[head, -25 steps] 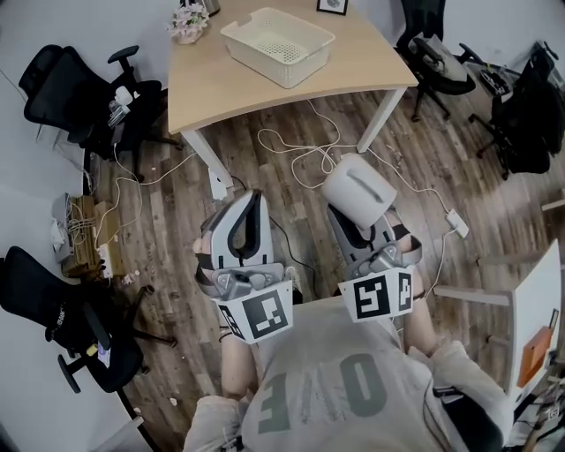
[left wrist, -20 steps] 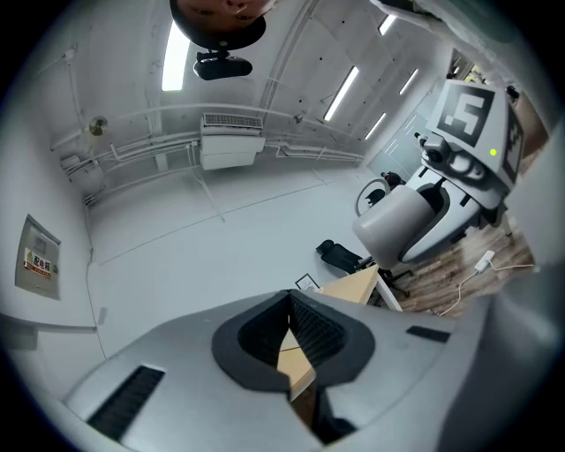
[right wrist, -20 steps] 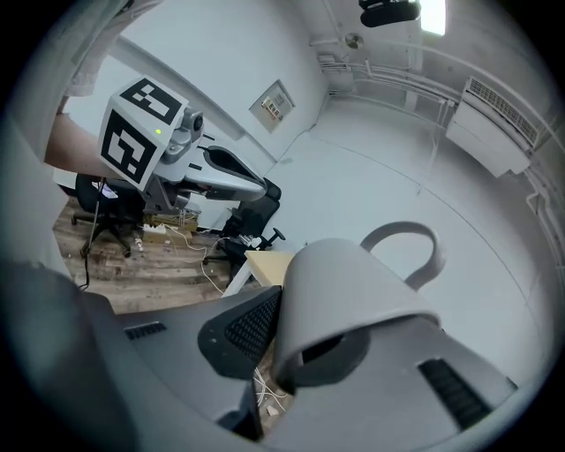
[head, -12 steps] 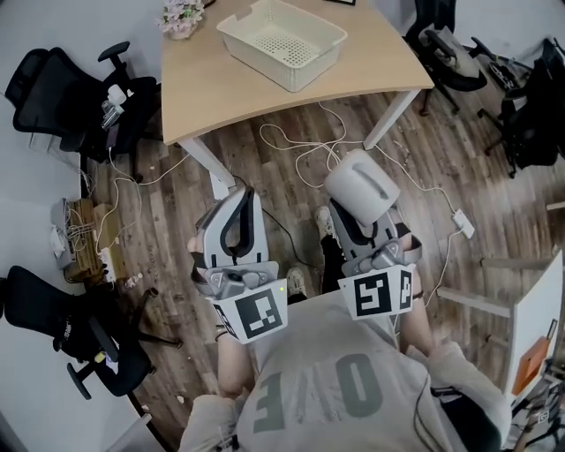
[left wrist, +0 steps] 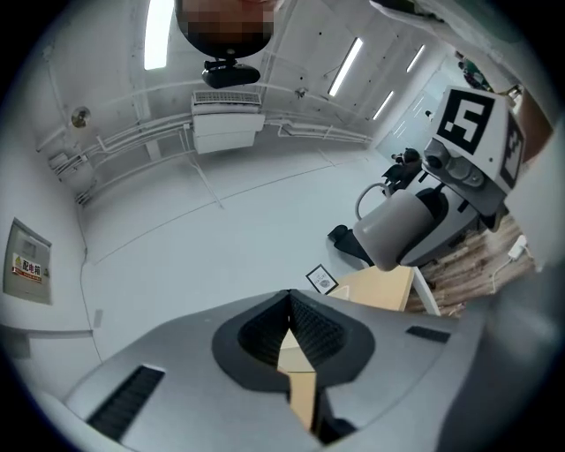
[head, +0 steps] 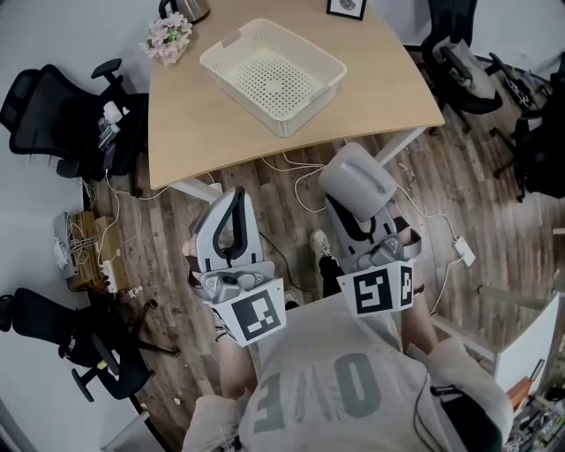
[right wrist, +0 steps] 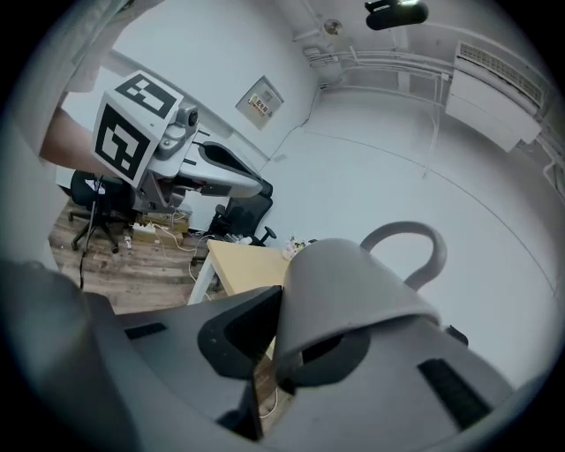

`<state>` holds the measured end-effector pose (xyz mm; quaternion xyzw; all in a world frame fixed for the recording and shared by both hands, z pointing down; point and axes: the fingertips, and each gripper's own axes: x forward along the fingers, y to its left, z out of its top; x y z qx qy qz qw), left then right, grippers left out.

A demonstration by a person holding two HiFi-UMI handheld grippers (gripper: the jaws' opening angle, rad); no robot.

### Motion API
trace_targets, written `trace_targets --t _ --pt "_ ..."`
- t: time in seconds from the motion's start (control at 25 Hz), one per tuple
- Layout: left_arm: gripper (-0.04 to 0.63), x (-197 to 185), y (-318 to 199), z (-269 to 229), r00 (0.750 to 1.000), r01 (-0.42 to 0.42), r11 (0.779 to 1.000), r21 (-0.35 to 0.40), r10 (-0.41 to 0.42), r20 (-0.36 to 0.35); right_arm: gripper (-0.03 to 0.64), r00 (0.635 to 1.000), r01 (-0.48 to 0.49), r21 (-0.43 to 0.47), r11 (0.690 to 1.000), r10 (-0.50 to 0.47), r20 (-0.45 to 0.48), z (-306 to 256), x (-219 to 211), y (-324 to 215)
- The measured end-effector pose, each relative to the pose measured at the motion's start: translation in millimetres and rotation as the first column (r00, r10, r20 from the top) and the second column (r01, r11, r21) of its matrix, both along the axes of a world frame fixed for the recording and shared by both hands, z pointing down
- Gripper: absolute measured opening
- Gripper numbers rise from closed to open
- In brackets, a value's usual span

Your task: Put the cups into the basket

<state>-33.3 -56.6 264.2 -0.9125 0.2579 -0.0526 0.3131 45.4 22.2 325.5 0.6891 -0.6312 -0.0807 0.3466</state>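
Note:
A grey cup (head: 357, 181) with a loop handle sits upside down in my right gripper (head: 362, 199), whose jaws are shut on its rim; in the right gripper view the cup (right wrist: 353, 296) fills the middle. My left gripper (head: 231, 221) is shut with nothing in it, jaws meeting tip to tip (left wrist: 290, 340). Both are held above the wooden floor, short of the table's near edge. A cream perforated basket (head: 272, 75) stands empty on the light wooden table (head: 194, 115).
Cables trail on the floor under the table (head: 305, 177). Black office chairs stand at left (head: 53, 110) and upper right (head: 463, 62). A flower pot (head: 166, 37) and a small picture frame (head: 346, 7) sit at the table's far side.
The view has moved towards the table: table and basket have slid down the picture, nearer to both grippers. The cup stays held in the right gripper.

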Motion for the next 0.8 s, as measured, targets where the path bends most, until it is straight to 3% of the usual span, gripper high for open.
trace_targets --t 0.16,0.4,0.56,0.8 --pt "0.009 41 -25 10 0.997 0.046 0.998 -0.041 -0.043 0.071 0.032 1.000 0.004 -0.002 1.000 -0.004 0.001 -1 50 -20" --pt "0.009 102 -37 10 0.994 0.059 0.997 -0.052 -0.054 0.096 0.032 0.998 0.040 -0.016 0.999 -0.040 0.042 5 97 -25" --pt "0.009 120 -34 9 0.996 0.045 0.997 -0.066 -0.039 0.079 0.032 0.998 0.050 -0.035 0.998 -0.049 0.038 16 107 -28" --pt "0.009 127 -70 11 0.999 0.035 0.995 -0.088 -0.033 0.025 0.032 0.999 0.051 -0.030 0.998 -0.050 0.019 14 101 -54"
